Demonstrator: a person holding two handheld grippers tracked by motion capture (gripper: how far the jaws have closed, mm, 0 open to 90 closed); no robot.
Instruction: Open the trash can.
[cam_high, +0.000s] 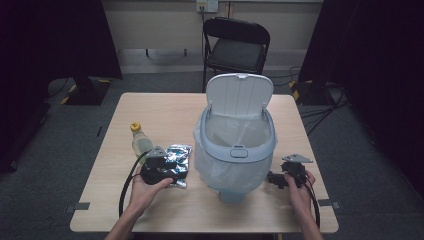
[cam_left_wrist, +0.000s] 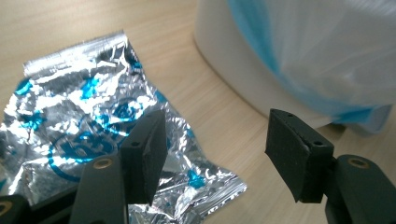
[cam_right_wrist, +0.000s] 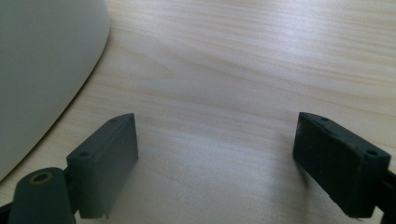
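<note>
A crumpled silver foil wrapper (cam_high: 180, 157) with blue print lies flat on the wooden table (cam_high: 160, 112), left of a white lidded bin (cam_high: 235, 150). My left gripper (cam_high: 171, 173) hovers low over the wrapper's near edge. In the left gripper view its jaws stand open (cam_left_wrist: 217, 149): one pad sits over the wrapper (cam_left_wrist: 84, 116) and the other over bare wood, with nothing pinched. The bin's base and plastic liner (cam_left_wrist: 299, 51) rise just beyond. My right gripper (cam_high: 275, 179) rests right of the bin, its jaws open (cam_right_wrist: 217, 154) over bare tabletop beside the bin's wall (cam_right_wrist: 42, 70).
The bin's lid (cam_high: 239, 95) stands up, and a translucent bag lines the inside. A small bottle with a yellow cap (cam_high: 140, 142) stands left of the wrapper. A black folding chair (cam_high: 235, 47) sits behind the table's far edge.
</note>
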